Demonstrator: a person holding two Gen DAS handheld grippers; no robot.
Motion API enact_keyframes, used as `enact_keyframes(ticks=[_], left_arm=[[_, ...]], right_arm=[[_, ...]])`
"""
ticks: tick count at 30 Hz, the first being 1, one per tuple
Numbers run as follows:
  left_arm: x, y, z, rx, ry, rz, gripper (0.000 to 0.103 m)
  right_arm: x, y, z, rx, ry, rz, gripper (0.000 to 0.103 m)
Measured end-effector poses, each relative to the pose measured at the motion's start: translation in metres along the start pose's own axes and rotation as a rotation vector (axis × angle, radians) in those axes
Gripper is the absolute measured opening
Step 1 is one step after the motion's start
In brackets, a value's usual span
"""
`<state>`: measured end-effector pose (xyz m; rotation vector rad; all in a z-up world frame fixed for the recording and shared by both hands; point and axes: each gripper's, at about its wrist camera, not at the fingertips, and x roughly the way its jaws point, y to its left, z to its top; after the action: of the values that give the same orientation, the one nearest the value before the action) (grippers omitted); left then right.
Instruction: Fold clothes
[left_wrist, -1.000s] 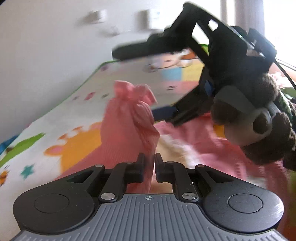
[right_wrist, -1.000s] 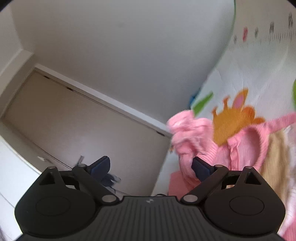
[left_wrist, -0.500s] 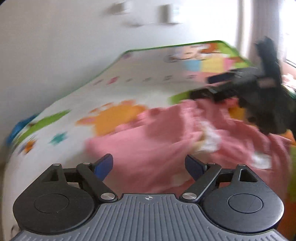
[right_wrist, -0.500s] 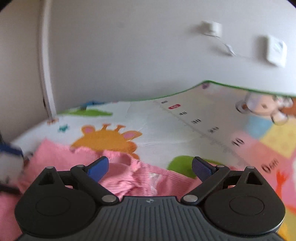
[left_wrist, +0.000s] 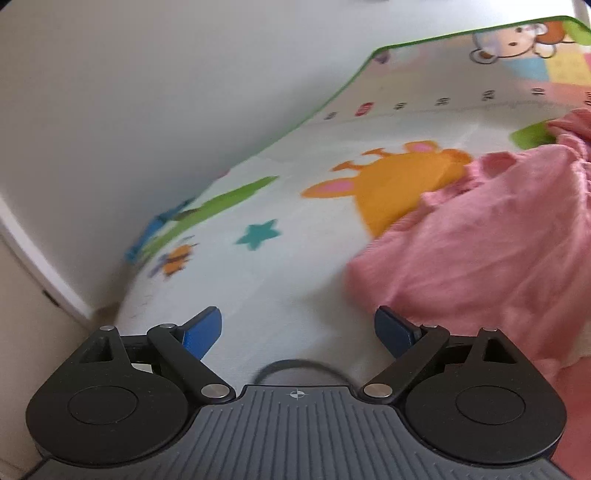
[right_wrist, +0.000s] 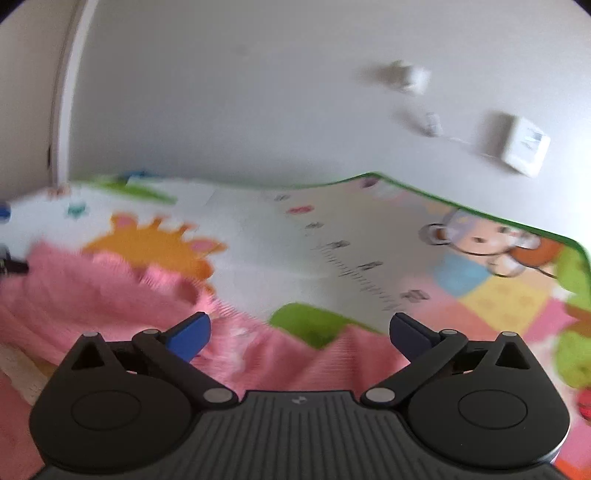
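Pink garment (left_wrist: 480, 240) crumpled on play mat (left_wrist: 295, 258), possibly ribbed knit. Left gripper (left_wrist: 297, 328) and right gripper (right_wrist: 299, 328) spread wide, holding nothing.

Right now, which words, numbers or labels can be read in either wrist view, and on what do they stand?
"20" and "10": on the ruler strip printed on the play mat, left wrist view.
"30" and "40": likely, further along the ruler, blurred.
Red label on that ruler: too blurred to read.
Ruler numbers in the right wrist view: motion-blurred, unreadable.
White wall box: small marking, too small to read.
Pink garment: no text visible.
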<state>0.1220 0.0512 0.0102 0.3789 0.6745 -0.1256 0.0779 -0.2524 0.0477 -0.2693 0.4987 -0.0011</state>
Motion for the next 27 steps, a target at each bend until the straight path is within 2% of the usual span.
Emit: enact_keyframes(ticks=[1,3,4,6,8,10,11,13,14,15,17,19,21,22,24,27], left_arm=[[-0.002,0.005,0.000,-0.014,-0.003,0.004,0.093],[-0.017,0.014,0.004,-0.077,-0.026,-0.042,0.093],[-0.027,0.017,0.009,-0.117,-0.052,-0.091,0.093],[-0.045,0.014,0.018,-0.165,-0.113,-0.199,0.093],[-0.059,0.001,0.030,-0.178,-0.167,-0.332,0.093],[-0.061,-0.023,0.036,-0.144,-0.175,-0.421,0.093],[-0.062,-0.036,0.038,-0.121,-0.172,-0.458,0.093],[-0.062,-0.061,0.043,-0.075,-0.166,-0.532,0.093],[-0.061,-0.072,0.044,-0.055,-0.161,-0.559,0.093],[-0.056,-0.079,0.043,-0.046,-0.147,-0.566,0.093],[-0.047,-0.086,0.039,-0.053,-0.111,-0.580,0.093],[-0.035,-0.090,0.033,-0.074,-0.059,-0.597,0.093],[-0.027,-0.093,0.026,-0.094,-0.014,-0.608,0.093],[-0.024,-0.094,0.024,-0.096,-0.001,-0.613,0.093],[-0.023,-0.096,0.022,-0.094,0.006,-0.616,0.093],[-0.024,-0.099,0.021,-0.087,0.009,-0.615,0.094]], right_arm=[[-0.011,-0.015,0.000,0.042,-0.006,-0.008,0.103],[-0.024,-0.054,-0.002,0.209,0.013,0.023,0.103],[-0.030,-0.074,-0.003,0.293,0.023,0.039,0.103],[-0.034,-0.115,-0.011,0.568,0.081,0.174,0.103],[-0.022,-0.132,-0.022,0.740,0.140,0.228,0.103],[-0.010,-0.149,-0.033,0.912,0.199,0.283,0.103],[-0.004,-0.147,-0.033,0.905,0.210,0.248,0.103],[0.009,-0.140,-0.029,0.811,0.201,0.126,0.103],[0.016,-0.137,-0.027,0.764,0.196,0.066,0.103],[0.026,-0.136,-0.028,0.735,0.205,0.041,0.103],[0.048,-0.142,-0.037,0.748,0.260,0.044,0.103],[0.057,-0.151,-0.047,0.842,0.263,0.111,0.103],[0.055,-0.161,-0.053,0.966,0.217,0.351,0.103],[0.056,-0.161,-0.056,1.046,0.211,0.518,0.103],[0.046,-0.148,-0.049,1.120,0.158,0.785,0.103],[0.010,-0.116,-0.006,0.903,0.025,1.084,0.103]])
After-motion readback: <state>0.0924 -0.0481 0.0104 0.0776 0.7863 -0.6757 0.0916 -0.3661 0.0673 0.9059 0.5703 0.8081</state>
